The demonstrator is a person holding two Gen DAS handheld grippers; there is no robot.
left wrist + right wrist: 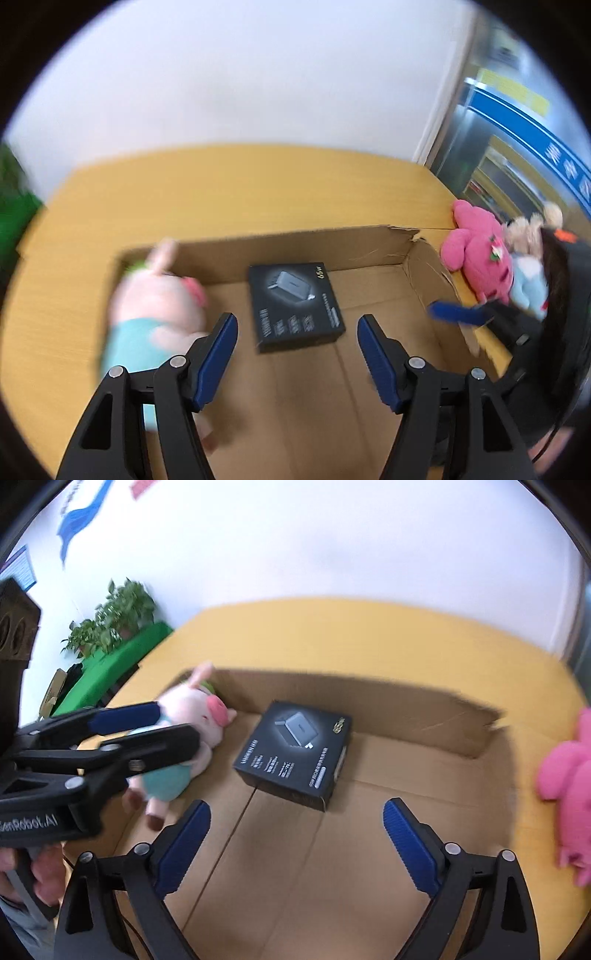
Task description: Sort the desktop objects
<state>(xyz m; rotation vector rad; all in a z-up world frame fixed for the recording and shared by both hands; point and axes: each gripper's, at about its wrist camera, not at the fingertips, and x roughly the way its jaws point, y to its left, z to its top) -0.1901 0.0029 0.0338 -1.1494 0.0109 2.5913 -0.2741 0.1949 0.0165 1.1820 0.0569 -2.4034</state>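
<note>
Brown cardboard forms a shallow open box [325, 243] that lies on the yellow wooden table [240, 184] in the left wrist view. Inside the box a black charger box [295, 306] lies flat on the floor, near the back wall. A pink pig plush [155, 306] with a light blue shirt lies in the left part of the box, and it is blurred. The left gripper [295, 328] hangs above the box floor with its blue pads spread wide, and nothing is between them; the black charger box is just ahead of the gap. Outside the torn right wall of the cardboard, a bright pink plush [480, 254] sits on the table, and a beige toy [528, 232] is just behind it, not clear. One blue tip of the right gripper [456, 314] shows at the right wall of the box.

In the right wrist view the right gripper [295, 816] is also opened wide and holds nothing, above the box floor [295, 867]. The black charger box [295, 753] lies ahead of it, slightly turned. The left gripper [155, 723] comes in from the left side, in front of the pig plush [195, 720]; I cannot tell if it touches the toy. The pink plush [569, 775] is at the right edge, outside the cardboard. Green plants [114, 616] stand far behind the table.
</note>
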